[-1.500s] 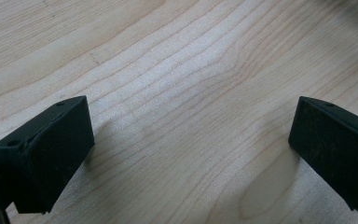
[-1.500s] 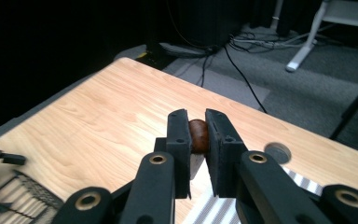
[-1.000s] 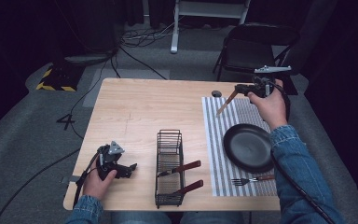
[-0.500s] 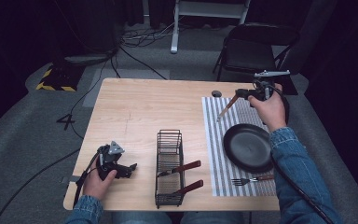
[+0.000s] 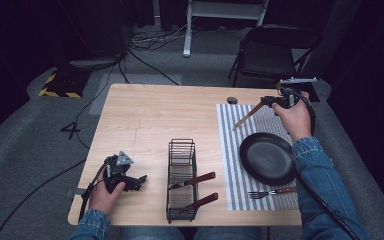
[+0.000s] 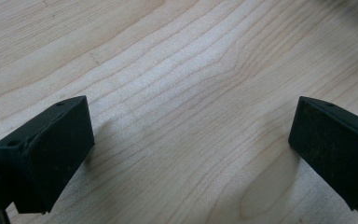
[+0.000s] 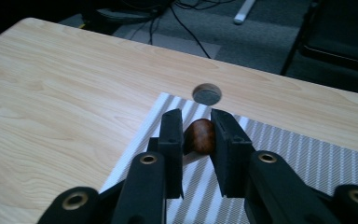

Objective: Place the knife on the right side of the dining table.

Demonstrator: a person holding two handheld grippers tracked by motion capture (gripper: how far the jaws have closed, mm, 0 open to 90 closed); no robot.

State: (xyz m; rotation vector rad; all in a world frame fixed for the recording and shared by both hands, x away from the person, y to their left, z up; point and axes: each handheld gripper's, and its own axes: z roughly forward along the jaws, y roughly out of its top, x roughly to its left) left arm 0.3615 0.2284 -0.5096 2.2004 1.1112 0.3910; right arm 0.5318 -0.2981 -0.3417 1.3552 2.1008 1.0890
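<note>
My right gripper (image 5: pixel 264 102) hangs over the far end of the striped mat (image 5: pixel 230 150), its fingers (image 7: pixel 172 140) just eased a little apart with the brown wooden handle (image 7: pixel 200 136) of a utensil between them, the pads barely touching it; the utensil (image 5: pixel 245 118) slants down toward the mat beside the black pan (image 5: pixel 267 157); my left gripper (image 5: pixel 130 180) sits low over the bare table (image 6: pixel 177 93), fingers (image 6: pixel 46 149) spread wide on nothing

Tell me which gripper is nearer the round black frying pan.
Right. The right gripper hangs just beyond the round black frying pan, over the striped mat. The left gripper rests across the wire rack, far from it.
</note>
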